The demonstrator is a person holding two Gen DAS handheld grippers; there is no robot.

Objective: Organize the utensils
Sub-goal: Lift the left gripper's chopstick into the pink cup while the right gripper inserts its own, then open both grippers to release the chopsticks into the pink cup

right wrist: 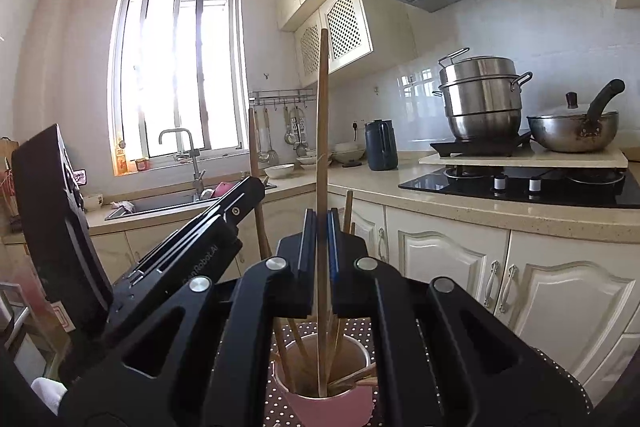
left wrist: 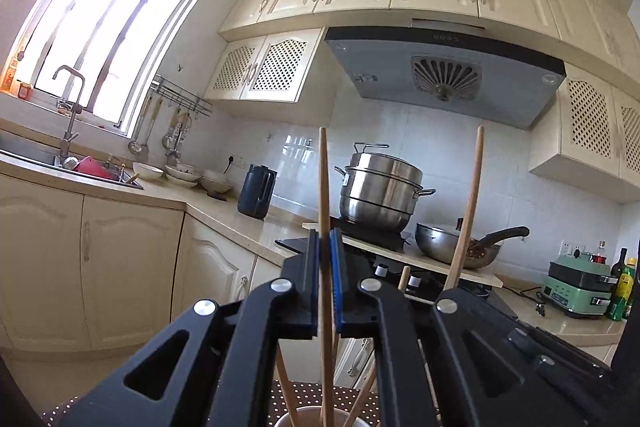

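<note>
Both grippers, left [left wrist: 326,259] and right [right wrist: 322,239], pinch upright chopsticks [right wrist: 321,147] over the pink cup [right wrist: 320,399]; lower, then release.

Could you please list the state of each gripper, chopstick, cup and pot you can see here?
left gripper: shut on an upright chopstick
right gripper: shut on a second chopstick, lower end inside the cup
pink cup: upright, holding several chopsticks
steamer pot: lidded, on the cooker
wok: lidded

Pink cup [right wrist: 332,403]; tan chopsticks [right wrist: 322,155]; dark, probably brown, white-dotted cloth [right wrist: 360,327].
</note>
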